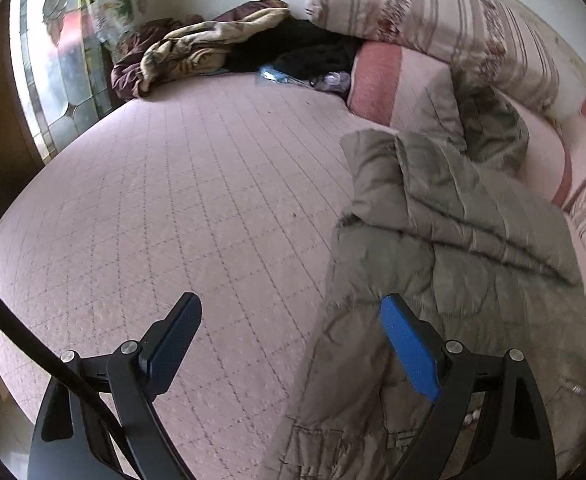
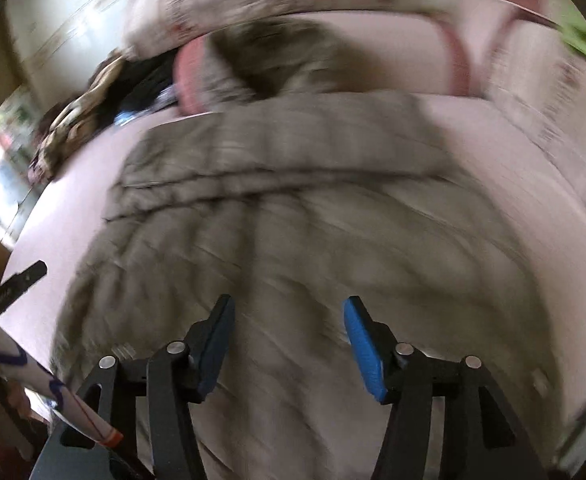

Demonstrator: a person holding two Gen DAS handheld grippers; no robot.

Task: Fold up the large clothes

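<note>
The left tongs (image 1: 291,344) stand wide apart and hold nothing, above the pink quilted bed (image 1: 181,208), with one blue pad over the edge of the coat. The right tongs (image 2: 289,350) are apart too, empty, above the grey-green padded coat (image 2: 293,216). The coat lies spread near the striped pillows (image 1: 433,12) at the bed's far side.

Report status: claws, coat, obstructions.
Left claw open, empty. Right claw open above coat. Coat partly folded on bed. Nothing blocking.
</note>
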